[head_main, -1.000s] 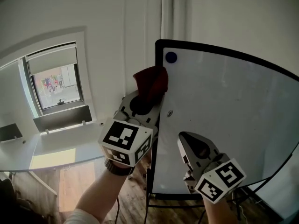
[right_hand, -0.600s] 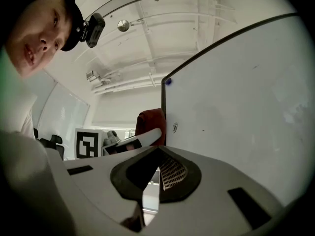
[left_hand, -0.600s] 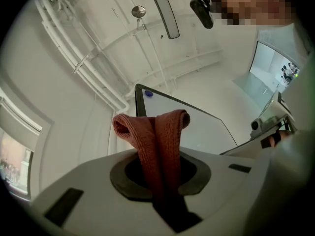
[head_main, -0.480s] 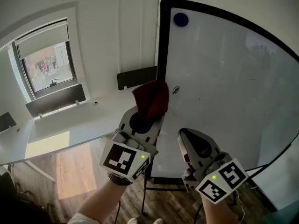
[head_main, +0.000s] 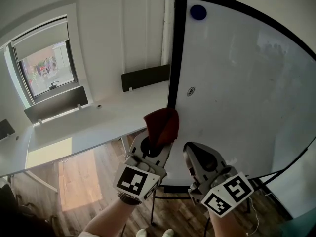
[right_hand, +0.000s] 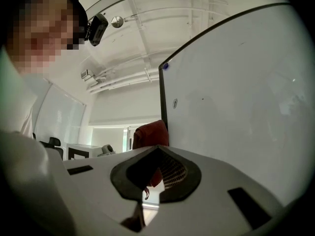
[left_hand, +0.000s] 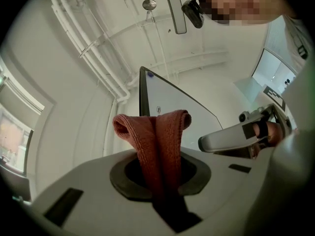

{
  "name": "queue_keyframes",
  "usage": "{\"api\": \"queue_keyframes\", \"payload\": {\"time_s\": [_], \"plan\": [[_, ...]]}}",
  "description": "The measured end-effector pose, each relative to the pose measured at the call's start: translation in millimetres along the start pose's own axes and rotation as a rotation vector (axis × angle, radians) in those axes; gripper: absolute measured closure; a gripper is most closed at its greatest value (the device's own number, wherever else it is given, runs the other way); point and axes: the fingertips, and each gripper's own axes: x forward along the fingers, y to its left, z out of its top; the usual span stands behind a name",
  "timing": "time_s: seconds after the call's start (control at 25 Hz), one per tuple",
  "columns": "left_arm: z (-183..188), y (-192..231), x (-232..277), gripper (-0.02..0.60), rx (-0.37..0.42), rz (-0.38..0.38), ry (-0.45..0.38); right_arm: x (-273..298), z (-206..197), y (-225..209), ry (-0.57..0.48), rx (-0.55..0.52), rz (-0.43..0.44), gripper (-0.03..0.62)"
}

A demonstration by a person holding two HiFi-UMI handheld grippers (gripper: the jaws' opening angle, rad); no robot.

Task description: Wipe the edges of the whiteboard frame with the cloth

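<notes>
**Visitor:** Where is the cloth (head_main: 162, 125)?

**Onlooker:** Pinched in the left tool (head_main: 157, 146), whose jaws are clamped tight on it. It sits at the left edge of the whiteboard frame (head_main: 173, 58), low on that edge, and appears to touch it.

**Visitor:** And the other hand?

**Onlooker:** The right tool (head_main: 191, 149) hangs just right of that edge, before the white face, jaws together on nothing.

**Visitor:** Which way next?

**Onlooker:** That edge runs straight up and down, so the wipe likely follows it. The left tool is nearer.
</notes>
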Motion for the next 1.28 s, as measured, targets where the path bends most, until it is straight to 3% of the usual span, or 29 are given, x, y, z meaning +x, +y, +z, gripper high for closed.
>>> {"api": "queue_keyframes", "payload": {"time_s": [0.92, 1.28], "plan": [[-106, -16, -37, 0.512, -0.098, -0.037, 0.089, -12, -50, 7, 0.06, 0.048, -0.057, 0.594], [-113, -35, -62, 0.512, -0.16, -0.092, 0.189, -29, -78, 5, 0.098, 0.064, -0.096, 0.594]]}}
